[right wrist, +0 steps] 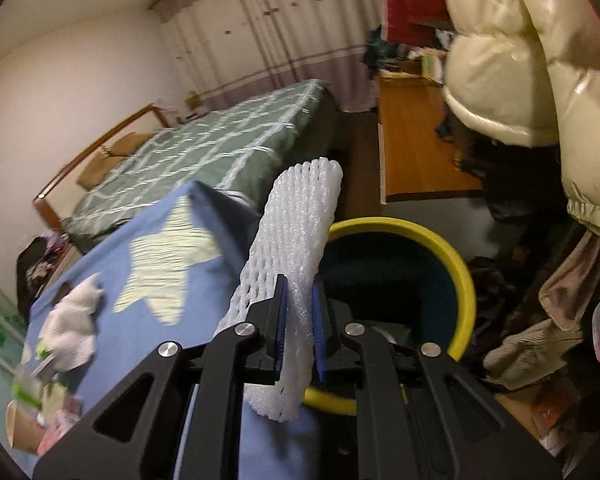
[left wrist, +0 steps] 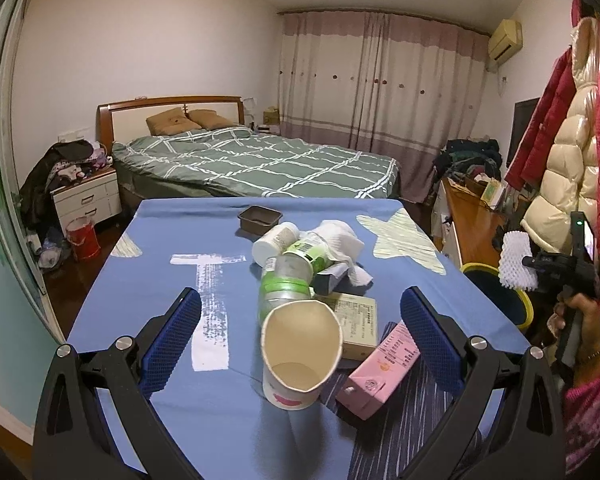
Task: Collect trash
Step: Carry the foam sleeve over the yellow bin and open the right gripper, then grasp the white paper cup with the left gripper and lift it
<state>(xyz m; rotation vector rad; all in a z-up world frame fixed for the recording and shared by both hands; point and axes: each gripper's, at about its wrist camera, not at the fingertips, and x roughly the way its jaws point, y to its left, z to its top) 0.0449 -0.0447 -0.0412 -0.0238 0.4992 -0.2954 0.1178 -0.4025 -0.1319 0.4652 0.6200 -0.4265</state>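
My left gripper [left wrist: 300, 312] is open above the blue table [left wrist: 172, 392], its blue pads on either side of a tipped paper cup [left wrist: 300, 356]. Behind the cup lie a clear bottle with a green label [left wrist: 286, 280], a white pill bottle [left wrist: 274, 240], crumpled tissue [left wrist: 342, 240], a beige box [left wrist: 358, 326] and a pink carton [left wrist: 382, 368]. My right gripper [right wrist: 299, 308] is shut on a white foam fruit net [right wrist: 296, 232], held at the table's right edge over the yellow-rimmed bin [right wrist: 456, 264]. The net also shows in the left wrist view [left wrist: 516, 262].
A small brown tray [left wrist: 259, 220] sits at the table's far side. A bed [left wrist: 260, 160] stands behind the table. A wooden desk [right wrist: 416, 148] and hanging puffy coats [right wrist: 532, 60] are to the right, near the bin. A red bucket [left wrist: 83, 238] stands on the floor left.
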